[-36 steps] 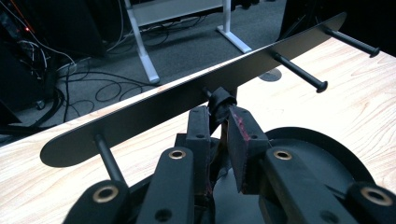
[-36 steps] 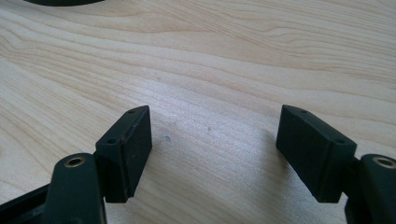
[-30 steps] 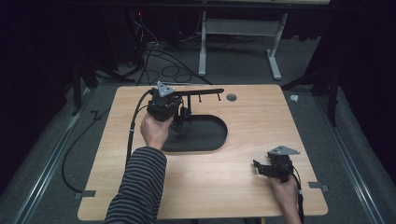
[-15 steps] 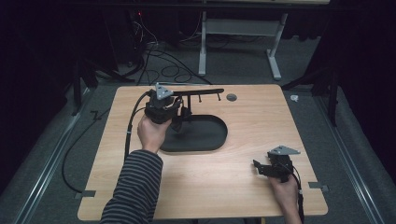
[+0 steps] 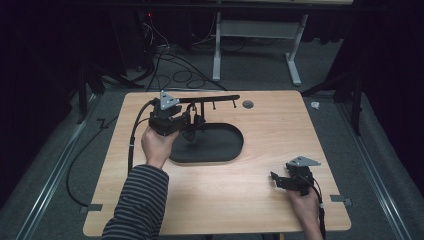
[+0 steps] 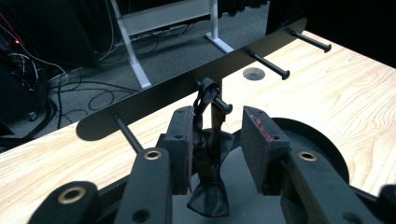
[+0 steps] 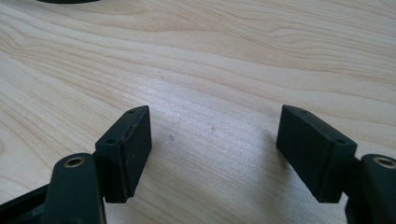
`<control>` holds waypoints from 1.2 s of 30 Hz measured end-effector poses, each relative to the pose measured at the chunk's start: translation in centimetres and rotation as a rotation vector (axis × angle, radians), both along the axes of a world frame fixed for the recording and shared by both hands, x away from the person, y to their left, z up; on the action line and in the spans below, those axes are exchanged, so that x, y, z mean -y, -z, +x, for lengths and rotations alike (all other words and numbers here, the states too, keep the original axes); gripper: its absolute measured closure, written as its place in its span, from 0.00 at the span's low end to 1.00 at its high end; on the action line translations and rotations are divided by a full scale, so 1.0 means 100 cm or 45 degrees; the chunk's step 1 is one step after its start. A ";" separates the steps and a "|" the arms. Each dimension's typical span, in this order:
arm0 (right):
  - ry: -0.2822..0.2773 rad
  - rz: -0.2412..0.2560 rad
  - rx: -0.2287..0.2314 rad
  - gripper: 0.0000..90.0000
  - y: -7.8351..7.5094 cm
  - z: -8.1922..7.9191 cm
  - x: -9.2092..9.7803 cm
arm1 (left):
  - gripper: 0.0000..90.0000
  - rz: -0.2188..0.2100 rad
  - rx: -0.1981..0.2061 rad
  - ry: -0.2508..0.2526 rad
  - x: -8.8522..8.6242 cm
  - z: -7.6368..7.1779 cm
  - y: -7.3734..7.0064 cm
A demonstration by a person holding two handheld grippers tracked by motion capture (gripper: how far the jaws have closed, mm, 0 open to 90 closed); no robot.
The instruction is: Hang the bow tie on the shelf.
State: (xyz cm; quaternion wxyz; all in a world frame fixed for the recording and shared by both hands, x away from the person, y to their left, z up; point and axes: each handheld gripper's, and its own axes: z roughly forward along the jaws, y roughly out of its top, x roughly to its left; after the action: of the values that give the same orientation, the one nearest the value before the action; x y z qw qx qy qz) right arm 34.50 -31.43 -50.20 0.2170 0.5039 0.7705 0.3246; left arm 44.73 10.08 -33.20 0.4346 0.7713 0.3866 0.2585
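**Pouch hung on the peg, jaws parted**

Since the earlier frame the left hand has drawn back slightly.

High view: the left gripper (image 5: 186,121) hovers at the black metal peg rack (image 5: 210,99) on the wooden worktop (image 5: 235,195). The right gripper (image 5: 278,180) rests near the front edge, its hand low.

Left gripper view: released jaws flank a small black drawstring pouch (image 6: 209,186) hanging by its loop, likely light, soft; take the bunched neck.

Right gripper view: jaws wide, empty.

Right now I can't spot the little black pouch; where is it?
The pouch hangs by its loop from a middle peg of the black rack, between the open left gripper jaws, over the rack's oval base.
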 end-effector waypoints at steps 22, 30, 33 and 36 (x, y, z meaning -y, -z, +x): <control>-0.003 0.001 0.000 0.31 0.000 0.000 -0.001 | 0.69 -0.030 0.020 0.006 -0.008 -0.014 -0.004; -0.002 0.000 0.000 0.31 0.000 0.000 -0.001 | 0.68 -0.042 0.013 0.011 -0.013 -0.020 -0.001; -0.002 0.001 0.000 0.31 0.000 0.000 -0.001 | 0.68 -0.052 0.008 0.010 -0.018 -0.025 0.000; -0.002 0.001 0.000 0.31 0.000 0.000 -0.001 | 0.68 -0.058 0.009 0.006 -0.021 -0.028 0.001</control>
State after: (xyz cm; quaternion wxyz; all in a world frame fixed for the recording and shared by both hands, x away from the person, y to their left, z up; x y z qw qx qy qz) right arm 34.48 -31.35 -50.20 0.2167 0.5033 0.7708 0.3250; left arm 41.94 12.14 -33.33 0.4542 0.7611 0.3890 0.2512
